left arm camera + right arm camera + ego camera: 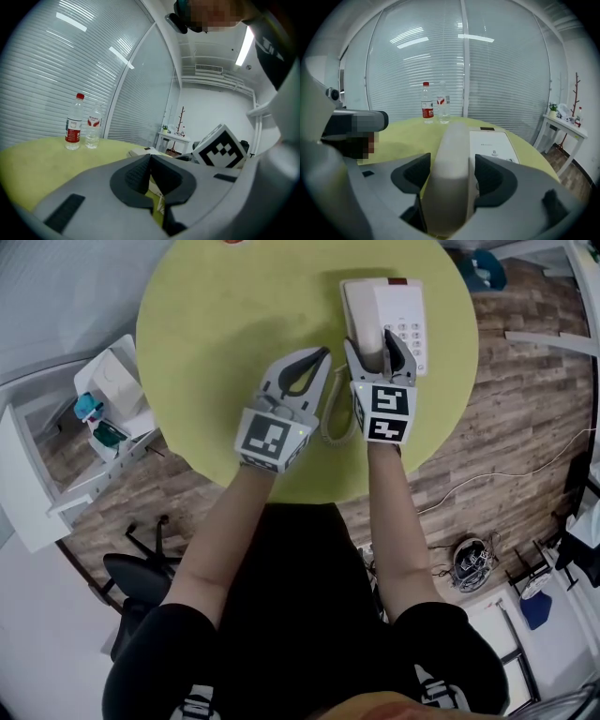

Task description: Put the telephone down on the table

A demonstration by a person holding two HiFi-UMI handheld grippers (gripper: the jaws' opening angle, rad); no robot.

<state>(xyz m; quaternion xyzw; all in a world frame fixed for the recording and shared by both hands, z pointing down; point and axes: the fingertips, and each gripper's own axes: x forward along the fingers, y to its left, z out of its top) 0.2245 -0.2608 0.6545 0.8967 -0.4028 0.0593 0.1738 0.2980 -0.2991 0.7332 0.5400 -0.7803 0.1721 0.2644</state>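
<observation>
phone [398,320] down on the table [234,334] – right jaws spread around the handset [364,320]

nearest, the left gripper [323,352] hangs over the green tabletop with its jaws closed together and nothing between them; its own view shows the left gripper [150,157] with pads meeting at the tip. just beside it, the right gripper [377,351] points down at the phone's near end, jaws wide apart. in its own view the right gripper [452,166] has the pale handset [452,136] standing between the pads, which straddle it without squeezing. the handset lies along the left side of the white phone base, keypad to its right, and the base sits flat on the table near the right edge. a coiled cord [336,427] loops on the table between the two grippers. farther off – across the table by the blinds – two bottles [433,105] stand upright, side by side.
</observation>
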